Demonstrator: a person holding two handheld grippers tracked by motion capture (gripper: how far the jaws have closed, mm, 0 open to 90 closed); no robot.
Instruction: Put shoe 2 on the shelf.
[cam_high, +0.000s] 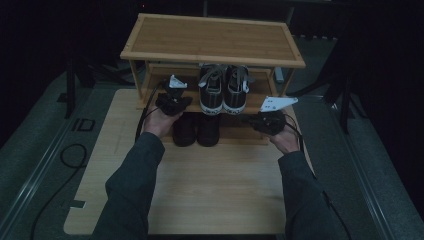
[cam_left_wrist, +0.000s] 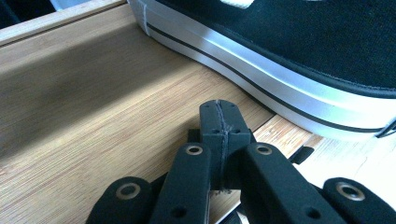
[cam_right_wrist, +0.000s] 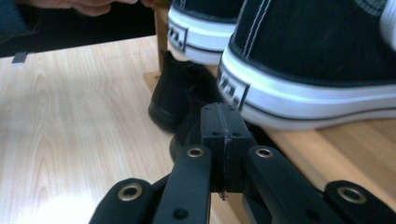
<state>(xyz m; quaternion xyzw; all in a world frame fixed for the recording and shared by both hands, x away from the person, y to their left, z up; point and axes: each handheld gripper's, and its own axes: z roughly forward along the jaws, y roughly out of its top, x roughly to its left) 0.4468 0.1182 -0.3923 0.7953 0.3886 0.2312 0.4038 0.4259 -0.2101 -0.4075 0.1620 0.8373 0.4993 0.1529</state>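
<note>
My left tool (cam_high: 172, 102) and right tool (cam_high: 268, 121), both clenched on nothing, flank the black-and-white sneakers (cam_high: 223, 90) on the rack's middle shelf (cam_high: 257, 102), the left sneaker's sole just beyond my left tool, with black shoes (cam_high: 196, 130) below them and the counter (cam_high: 215, 190) underneath.

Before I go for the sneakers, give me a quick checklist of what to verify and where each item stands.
1. Left gripper empty, jaws shut: ok to approach, not ok to grasp.
2. Right gripper empty, jaws shut: same.
3. Sneakers side by side on the middle shelf, heels toward the person: ok.
4. Left gripper apart from the sneaker sole: ok.
5. Black shoes below, out of the way: ok.
6. Rack top overhangs the sneakers; room to lift: cannot tell.
</note>
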